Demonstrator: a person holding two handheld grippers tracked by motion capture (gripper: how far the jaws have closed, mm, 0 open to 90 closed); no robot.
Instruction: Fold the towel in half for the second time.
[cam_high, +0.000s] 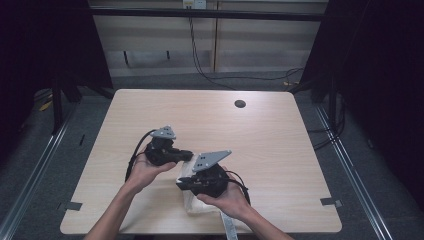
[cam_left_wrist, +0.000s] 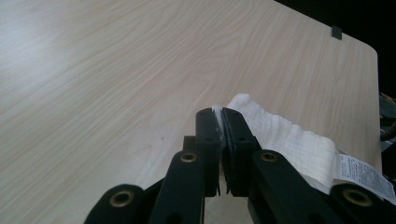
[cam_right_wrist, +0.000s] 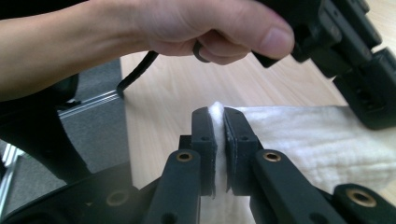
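White towel (cam_high: 192, 200) sits at the near edge of the table (cam_high: 260, 130), roughly centre, bunched under both hands. I've got the left gripper (cam_left_wrist: 222, 122) clamped on a thin edge of the cloth, jaws nearly touching with fabric pinched between them. Right gripper (cam_right_wrist: 215, 120) likewise closed on a fold of towel, white pile squeezed between its jaws. Two separate edge grips, I think so the cloth can be lifted and spread or folded without slipping. Care label (cam_left_wrist: 364, 175) hangs off the towel's near end. In the high view both grippers sit close together, left one slightly farther, over the cloth.
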